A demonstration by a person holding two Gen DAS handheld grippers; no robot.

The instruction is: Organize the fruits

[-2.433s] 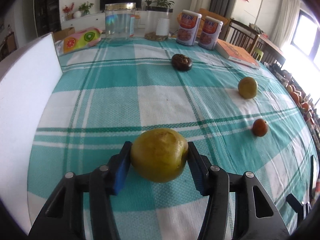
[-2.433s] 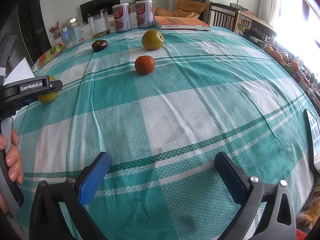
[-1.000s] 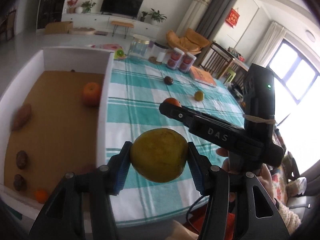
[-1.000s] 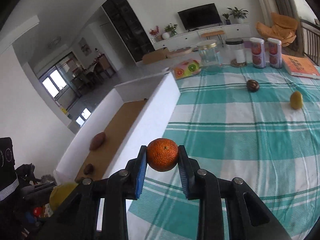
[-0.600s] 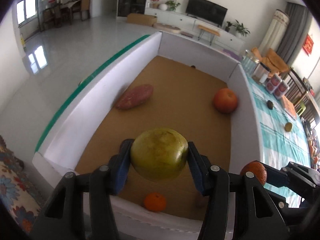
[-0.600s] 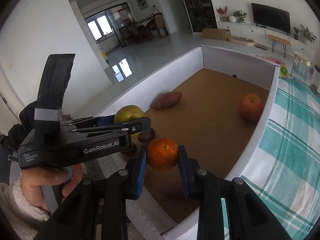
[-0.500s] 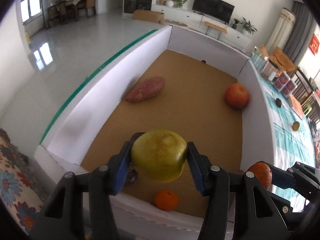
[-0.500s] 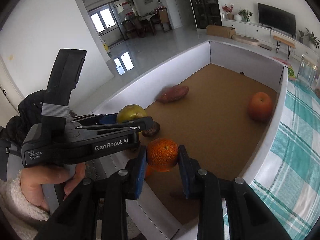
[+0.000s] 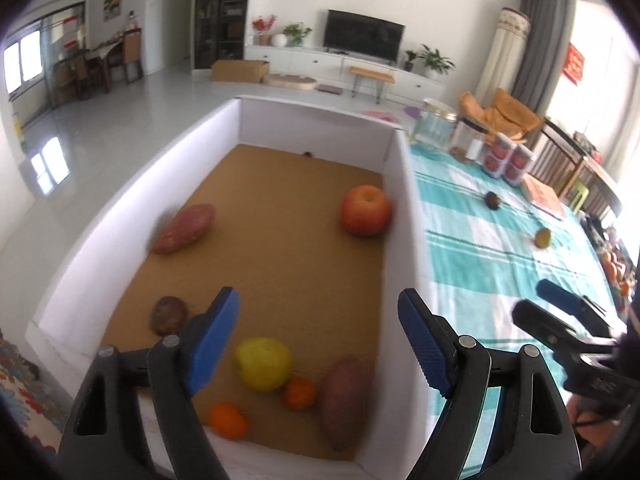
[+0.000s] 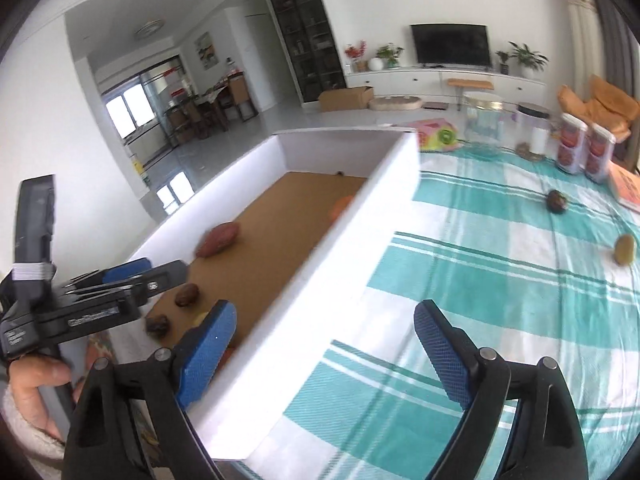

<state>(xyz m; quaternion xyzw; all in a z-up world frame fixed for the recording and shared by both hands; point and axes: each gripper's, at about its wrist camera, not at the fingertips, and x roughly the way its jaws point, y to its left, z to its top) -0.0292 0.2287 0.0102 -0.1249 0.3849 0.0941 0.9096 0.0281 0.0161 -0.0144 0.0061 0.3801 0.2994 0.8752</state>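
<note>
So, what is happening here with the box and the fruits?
A person with a gripper in each hand is sorting fruit from the table into the white box. Both the left gripper and the right gripper are open and empty. A yellow-green fruit and small oranges lie in the near end of the box, beside a sweet potato. On the checked tablecloth, a dark fruit and a yellowish fruit remain.

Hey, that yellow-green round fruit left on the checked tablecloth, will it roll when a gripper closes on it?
The yellow-green round fruit looks rounded, so a nudge would probably roll it. The checked tablecloth may damp that. Its skin looks smooth, possibly slippery.
</note>
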